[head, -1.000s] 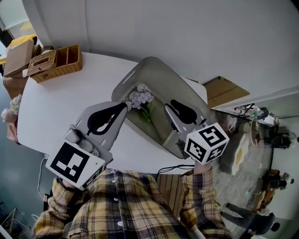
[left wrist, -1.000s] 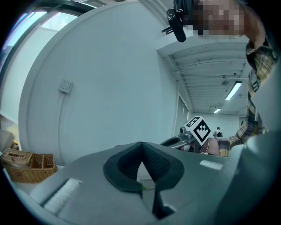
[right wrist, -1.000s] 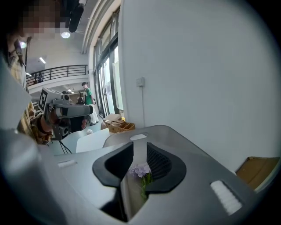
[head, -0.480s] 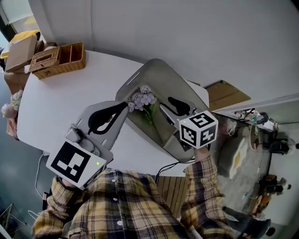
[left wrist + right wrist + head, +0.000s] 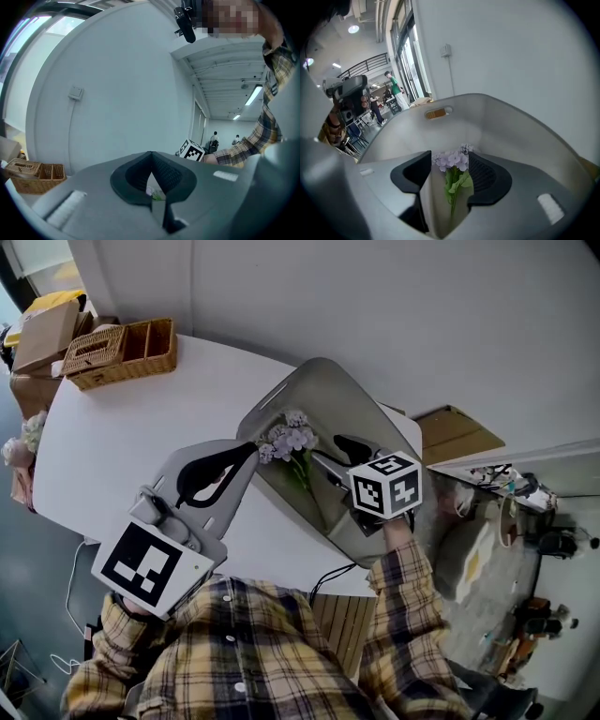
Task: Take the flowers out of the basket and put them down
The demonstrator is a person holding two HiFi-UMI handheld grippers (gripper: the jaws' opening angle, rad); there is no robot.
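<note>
Right gripper [image 5: 450,158] jaws apart, just been opening; purple flowers [image 5: 453,161] between them, pads not pressing. Flowers lie inside grey basket [image 5: 323,381] on white table [image 5: 122,442]. Left gripper [image 5: 251,453] jaws together, empty, just beside basket.

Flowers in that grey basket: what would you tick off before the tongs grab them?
1. Right tongs open wide enough: ok, they have just been opening.
2. Flowers in the gap between them: ok, stems lined up there, not yet pinched.
3. Flowers lying loose inside the grey basket: ok.
4. Left tongs shut and holding nothing: ok.
5. Room on the table to set them down: ok, bare white top beside the basket.
6. Stems free of snags underneath: cannot tell.
</note>
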